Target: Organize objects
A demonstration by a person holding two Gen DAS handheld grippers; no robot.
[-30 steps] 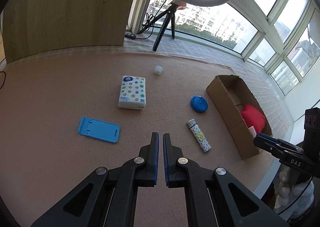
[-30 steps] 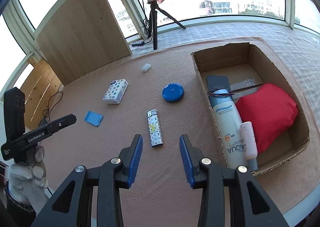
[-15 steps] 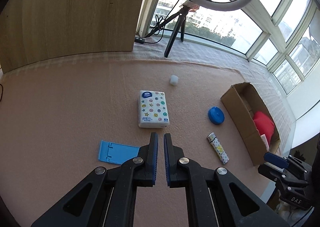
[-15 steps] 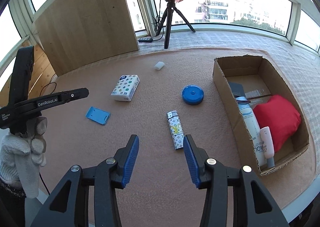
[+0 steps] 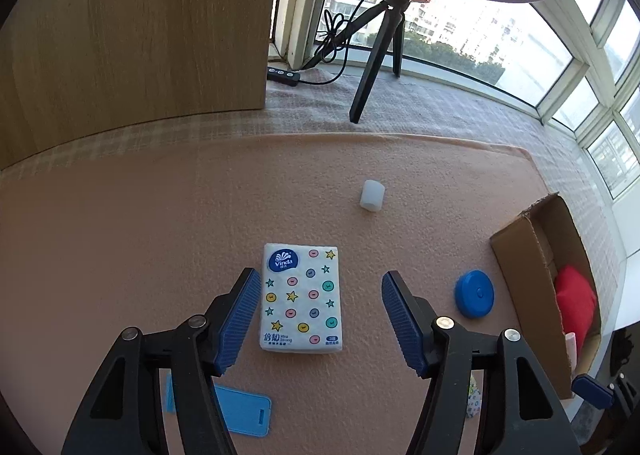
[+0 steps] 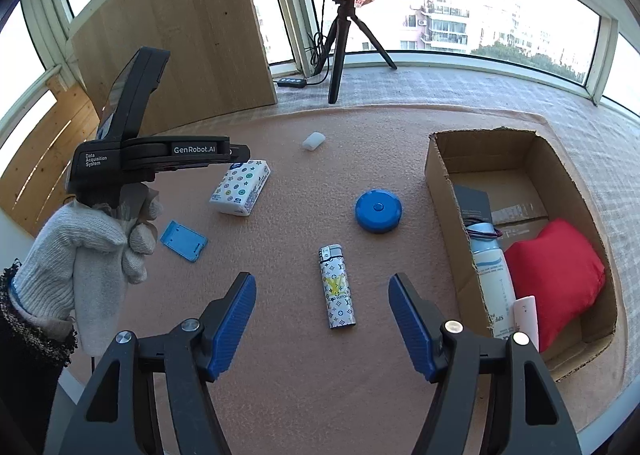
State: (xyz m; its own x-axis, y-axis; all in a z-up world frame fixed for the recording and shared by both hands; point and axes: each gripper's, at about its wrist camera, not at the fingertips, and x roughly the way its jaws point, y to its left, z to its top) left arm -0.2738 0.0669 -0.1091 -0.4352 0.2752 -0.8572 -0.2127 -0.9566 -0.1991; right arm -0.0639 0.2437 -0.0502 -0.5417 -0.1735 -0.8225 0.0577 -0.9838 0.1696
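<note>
Hovering left tongs (image 5: 318,313) spread over tissue pack (image 5: 301,299), right tongs (image 6: 322,329) released above lighter (image 6: 337,291)

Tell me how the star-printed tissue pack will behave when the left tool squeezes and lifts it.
The white, star-printed soft tissue pack will probably give under the squeeze, since its plastic wrap looks puffy rather than rigid. It is likely light for its size, being paper tissues. Lying flat between the open left tool fingers, it should not roll, though the glossy film may slip slightly.
</note>
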